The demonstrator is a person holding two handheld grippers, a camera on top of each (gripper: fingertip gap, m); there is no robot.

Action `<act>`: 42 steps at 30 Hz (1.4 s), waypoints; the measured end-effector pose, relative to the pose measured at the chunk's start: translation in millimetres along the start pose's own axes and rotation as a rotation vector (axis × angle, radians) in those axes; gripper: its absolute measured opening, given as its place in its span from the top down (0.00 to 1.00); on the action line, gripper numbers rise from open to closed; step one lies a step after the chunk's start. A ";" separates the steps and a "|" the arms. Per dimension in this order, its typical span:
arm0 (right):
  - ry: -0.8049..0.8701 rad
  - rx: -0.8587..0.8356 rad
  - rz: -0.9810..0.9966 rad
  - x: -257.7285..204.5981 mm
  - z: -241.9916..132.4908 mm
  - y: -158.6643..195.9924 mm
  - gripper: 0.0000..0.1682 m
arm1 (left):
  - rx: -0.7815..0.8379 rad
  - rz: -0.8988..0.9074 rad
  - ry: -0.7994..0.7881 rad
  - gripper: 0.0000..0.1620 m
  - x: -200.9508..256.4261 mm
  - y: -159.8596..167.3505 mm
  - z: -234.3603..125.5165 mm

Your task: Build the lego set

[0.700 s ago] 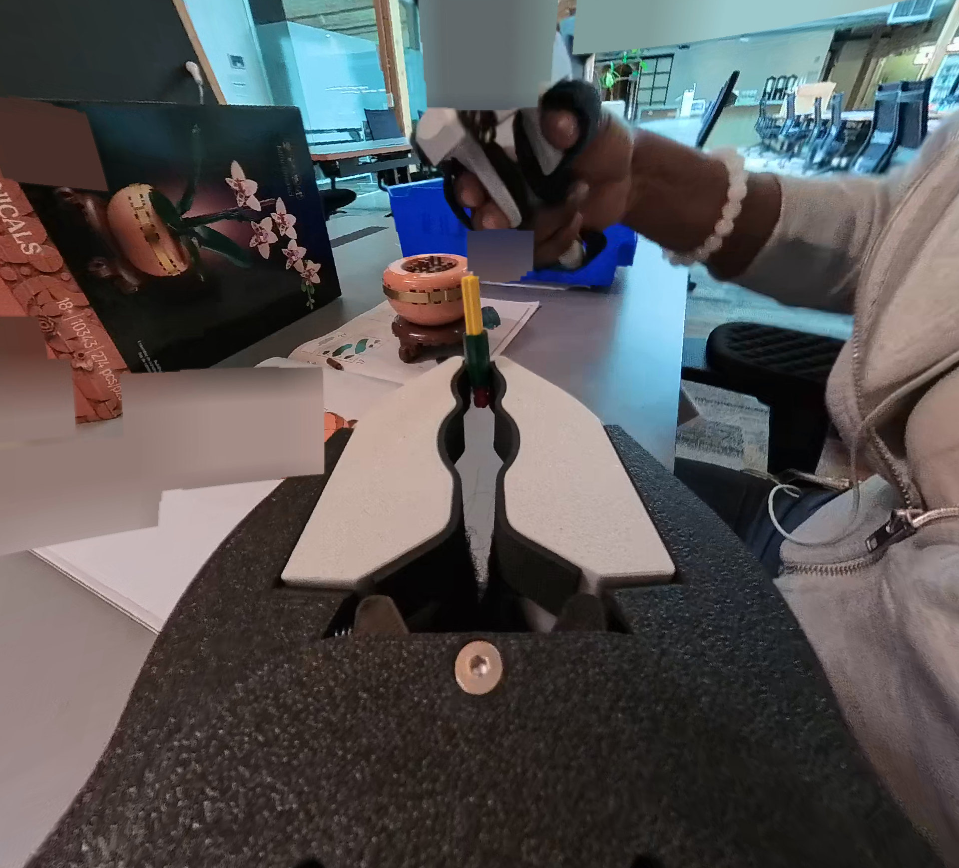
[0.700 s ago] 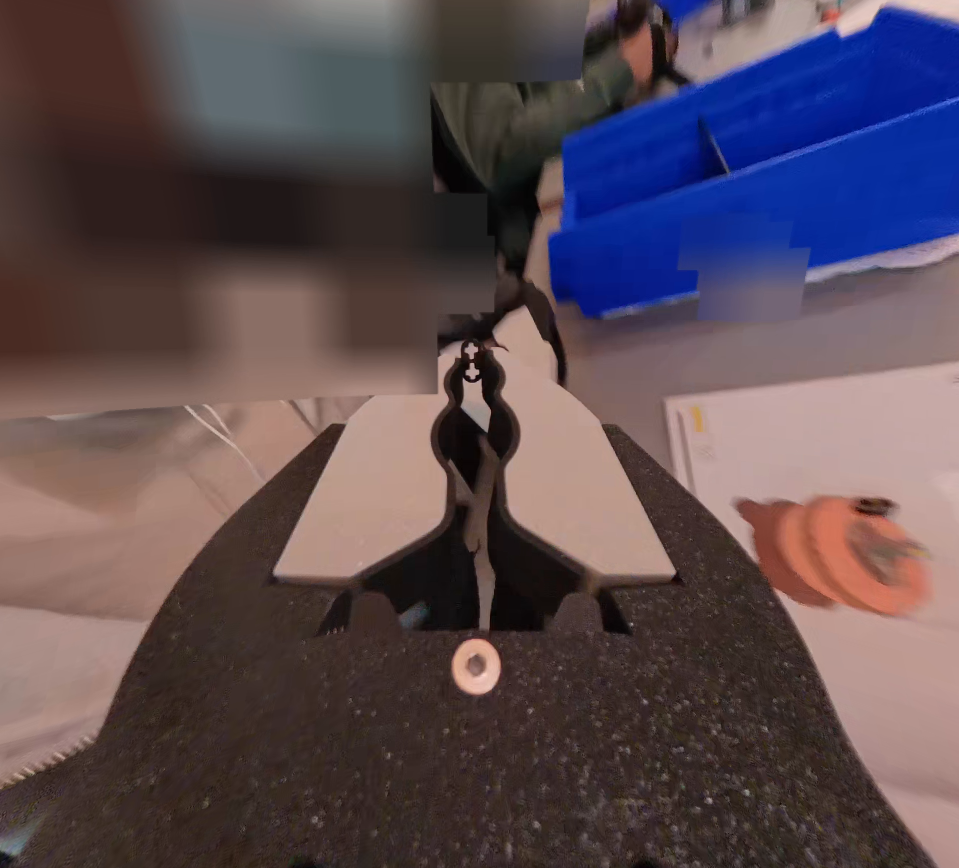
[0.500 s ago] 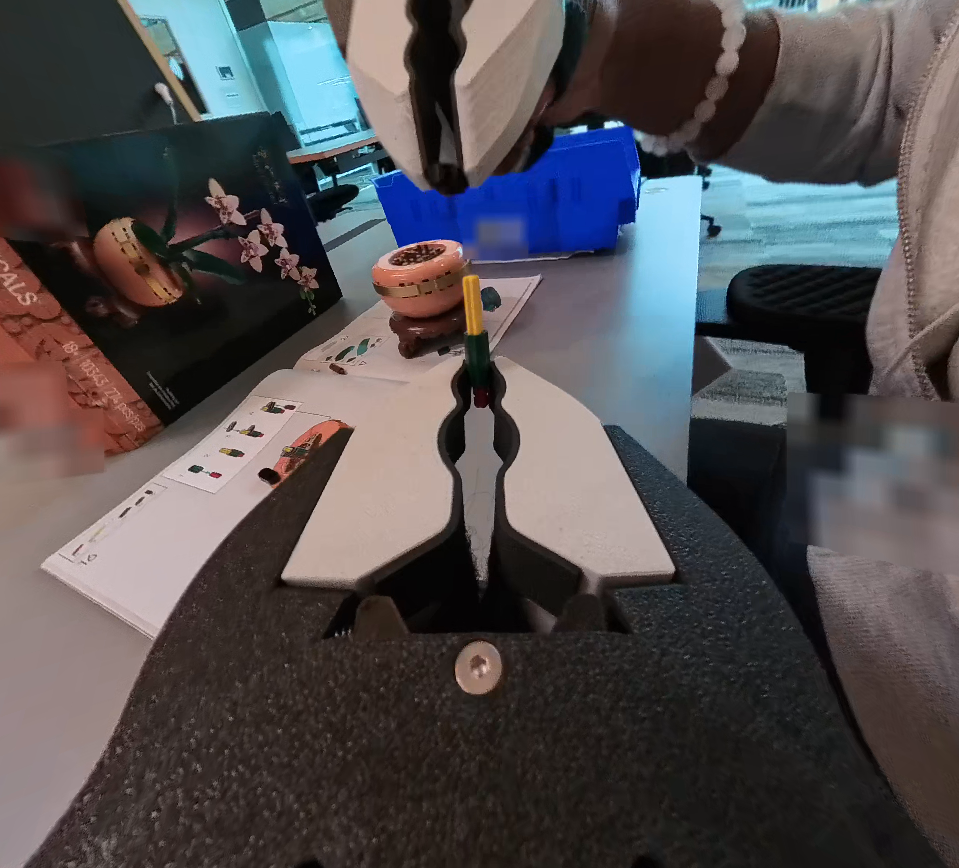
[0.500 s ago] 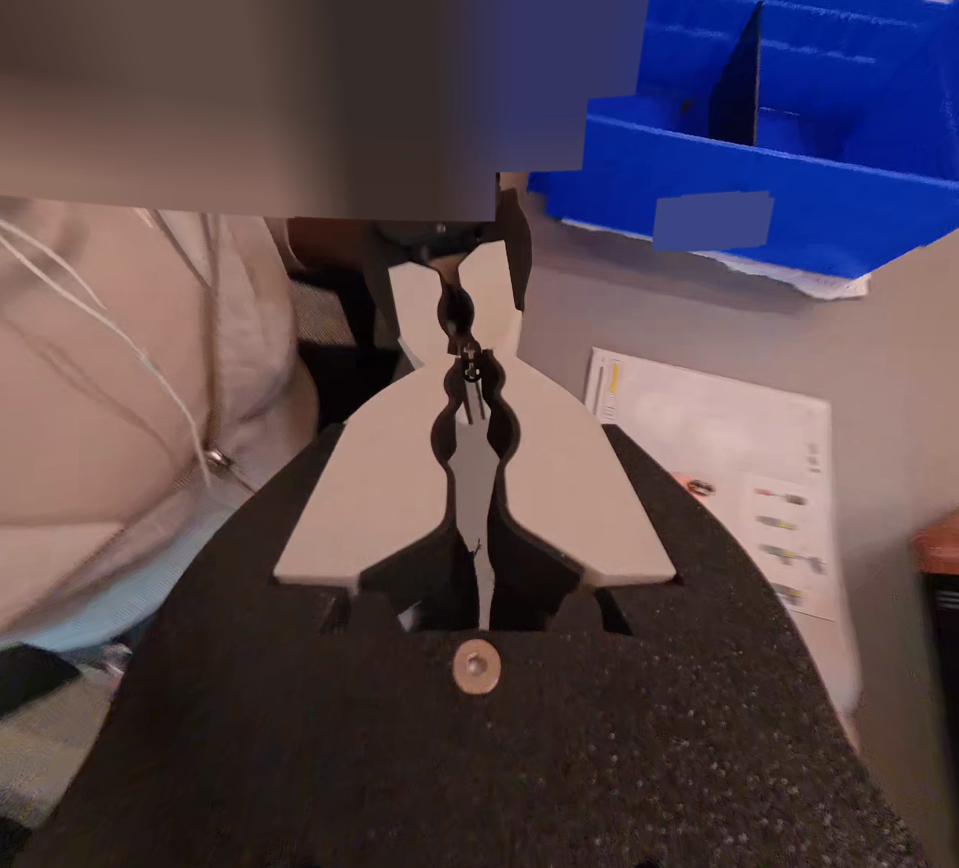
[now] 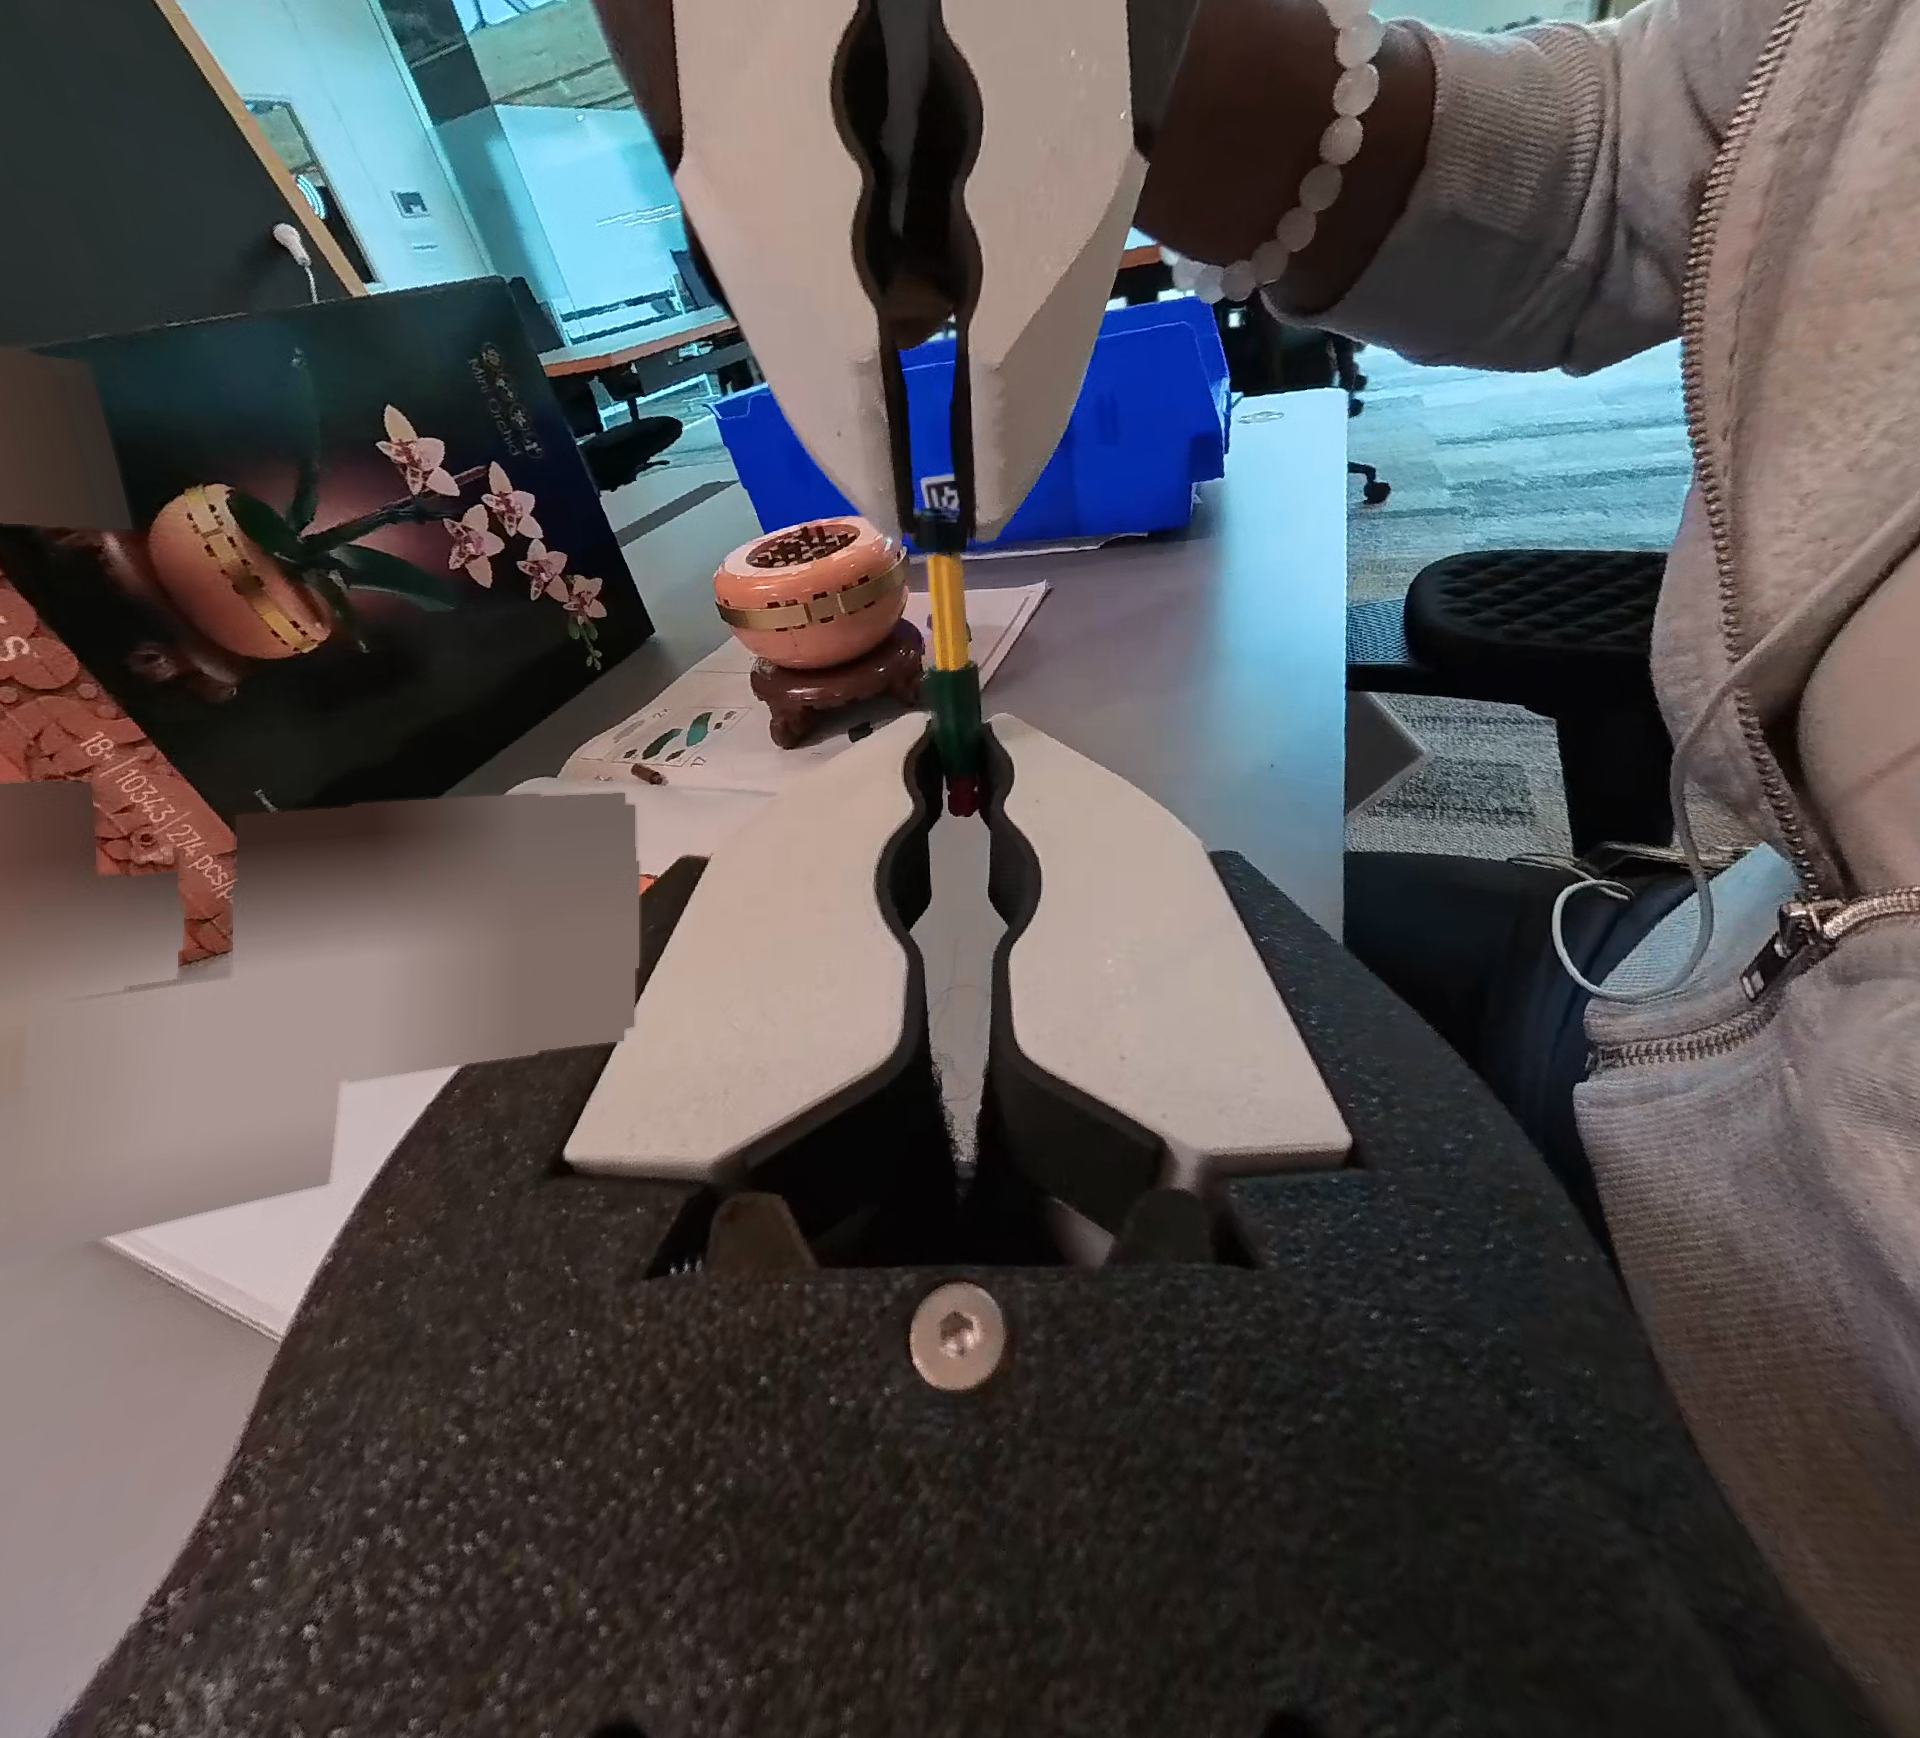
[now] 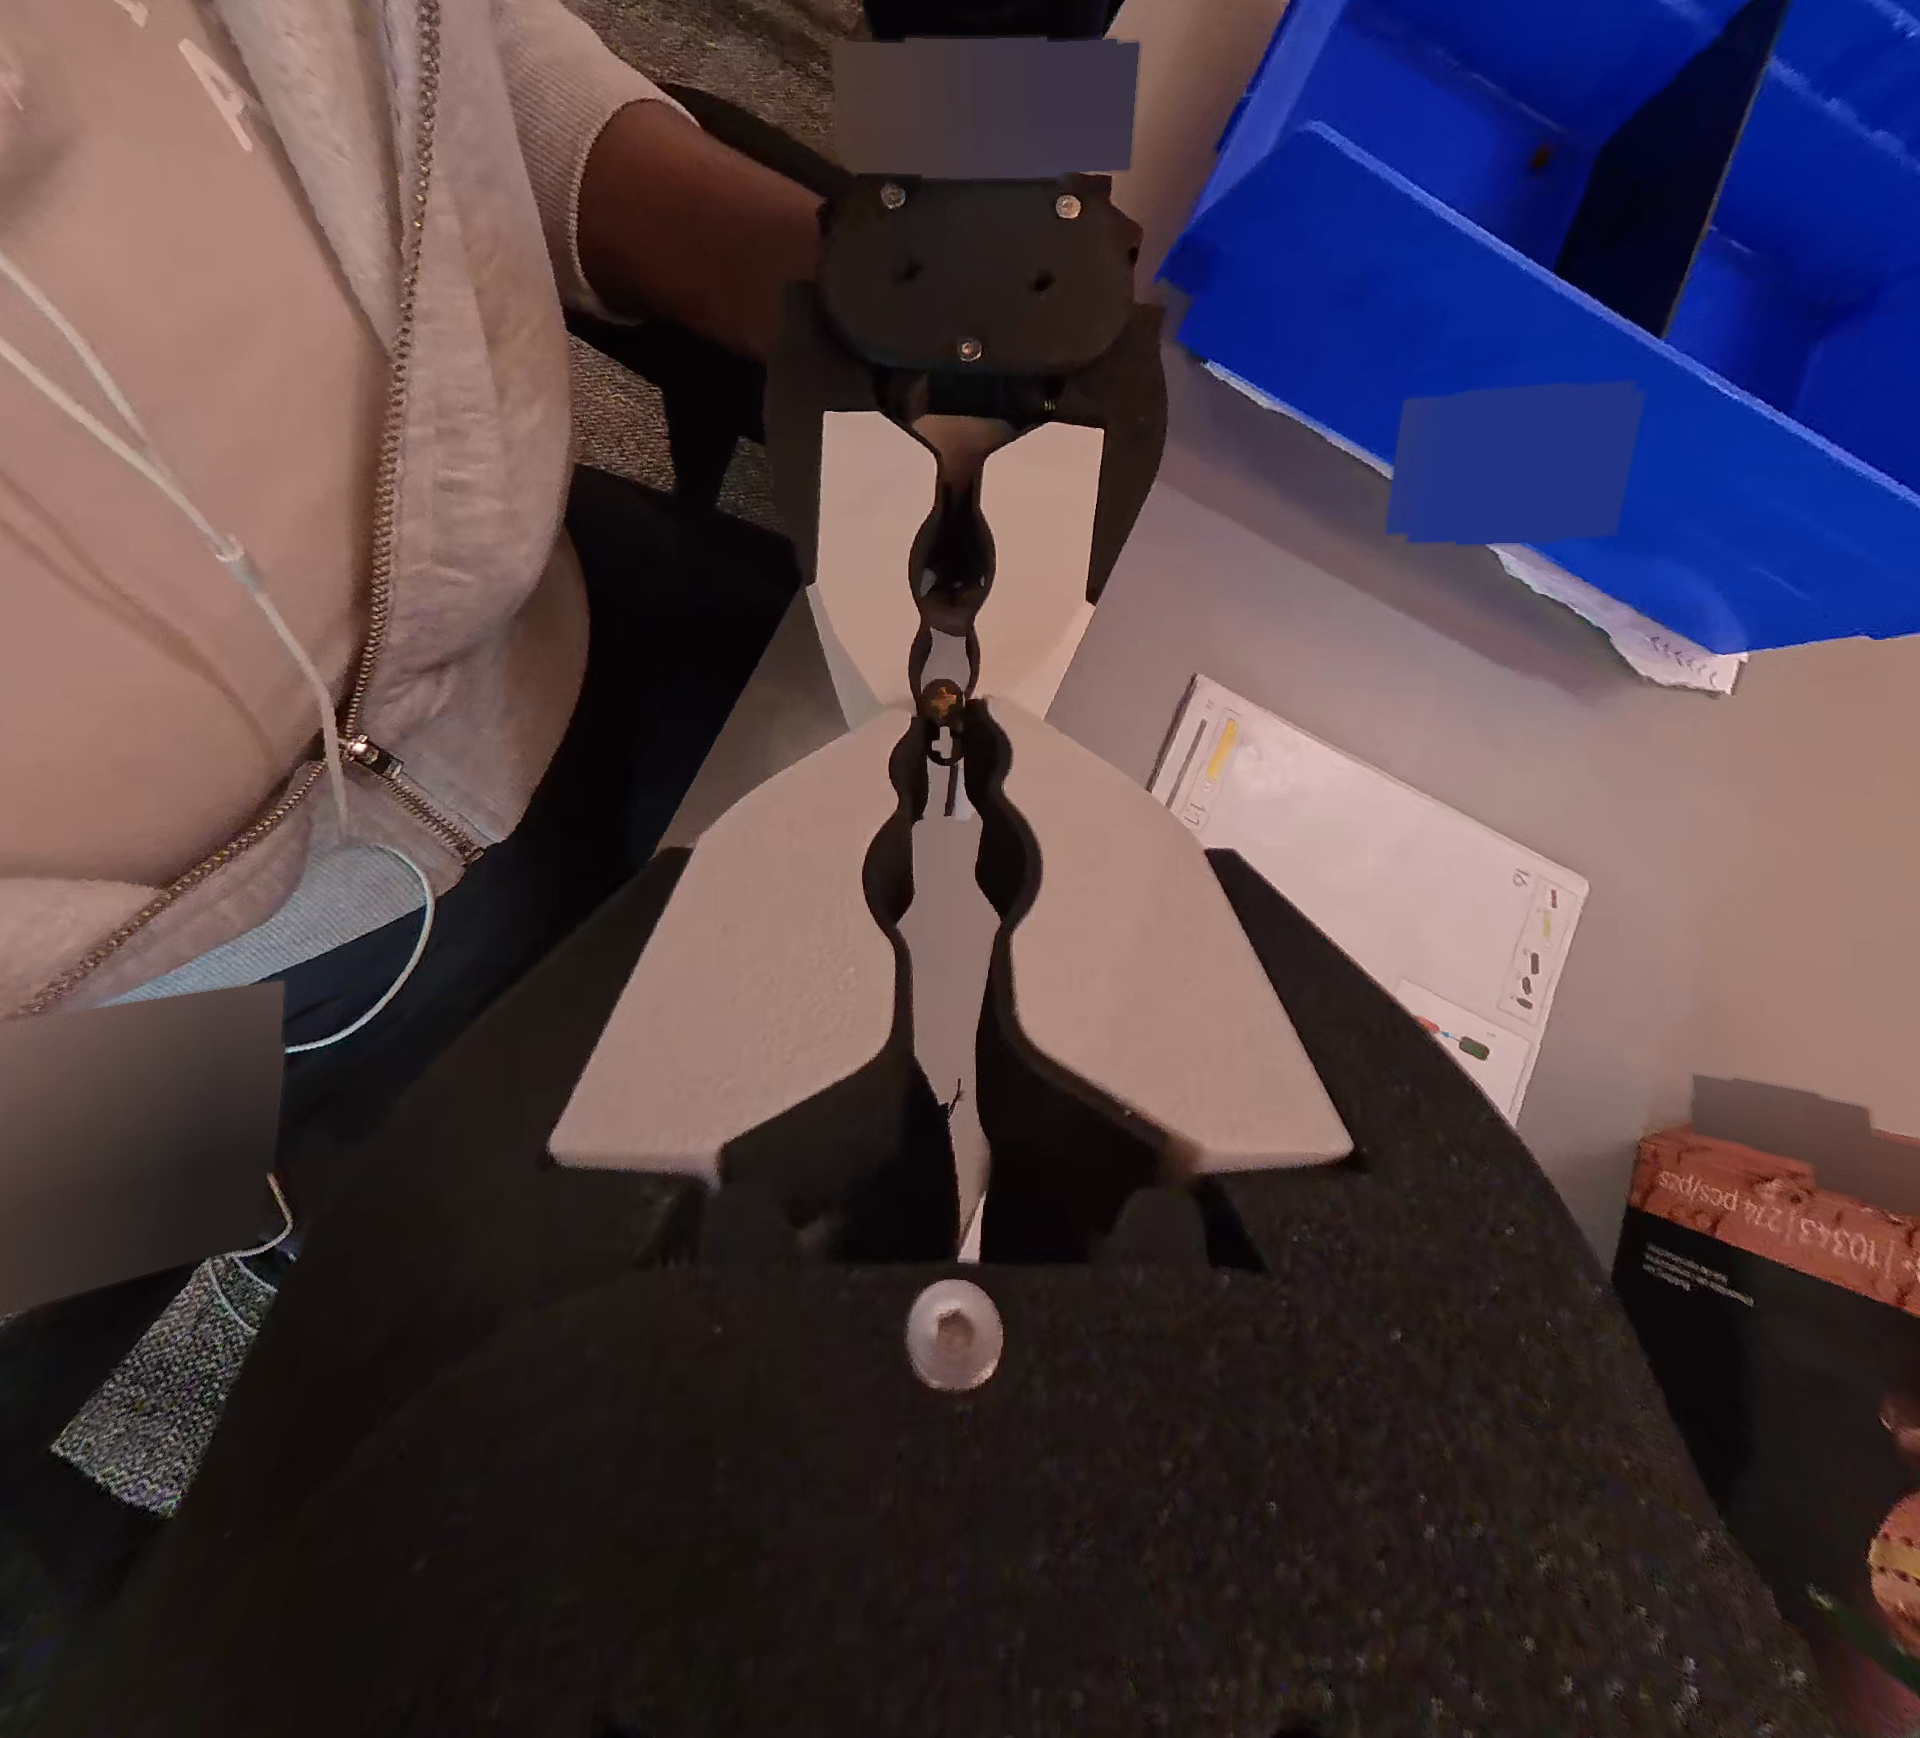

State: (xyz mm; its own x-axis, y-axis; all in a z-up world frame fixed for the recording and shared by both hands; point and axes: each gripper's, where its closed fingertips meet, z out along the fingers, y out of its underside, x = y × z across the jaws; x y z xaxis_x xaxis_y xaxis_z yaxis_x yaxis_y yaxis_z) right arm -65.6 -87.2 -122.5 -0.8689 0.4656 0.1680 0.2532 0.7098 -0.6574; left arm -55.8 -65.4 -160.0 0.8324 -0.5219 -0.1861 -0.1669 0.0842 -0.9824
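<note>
My left gripper (image 5: 957,758) is shut on a lego stem: a green sleeve (image 5: 954,701) with a red end, and a yellow rod (image 5: 948,613) pointing up out of it. My right gripper (image 5: 935,512) comes down from above, shut on a small black piece (image 5: 938,533) that touches the rod's top end. In the right wrist view my right gripper (image 6: 943,738) holds the black piece (image 6: 940,750) against the rod's tip (image 6: 941,702), with the left gripper (image 6: 951,649) facing it. The pink lego pot (image 5: 808,602) stands on its brown base behind.
The dark set box (image 5: 343,545) stands at the left. A blue bin (image 5: 1122,431) is at the back of the grey table and shows in the right wrist view (image 6: 1610,182). Instruction sheets (image 6: 1371,867) lie on the table. A person in a grey hoodie (image 5: 1766,545) sits at the right. My hands' fingertips stand some 5 centimetres from each other. From either gripper's tips it is about 20 centimetres to the pink lego pot (image 5: 808,602).
My right gripper has swung in from farther off and turned to face the left one, bringing its black piece onto the yellow rod's top. The left gripper has held the stem still.
</note>
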 end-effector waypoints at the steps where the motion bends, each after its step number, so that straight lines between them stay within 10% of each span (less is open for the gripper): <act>1: -0.006 -0.002 -0.002 -0.2 0.6 -0.1 0.96 | 0.001 0.003 0.002 0.97 0.4 -0.2 -0.1; 42: -0.405 -0.427 -0.332 -16.6 11.9 7.4 0.96 | -0.086 -0.100 0.210 0.98 29.9 7.4 1.5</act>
State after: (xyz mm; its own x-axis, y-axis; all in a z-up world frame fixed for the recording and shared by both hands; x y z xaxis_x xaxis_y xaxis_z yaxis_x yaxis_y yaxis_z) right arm -54.3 -95.9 -138.9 -0.9994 0.0106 -0.0320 0.0185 0.9664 -0.2562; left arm -31.4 -79.1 -172.8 0.7205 -0.6897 -0.0714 -0.1406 -0.0445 -0.9891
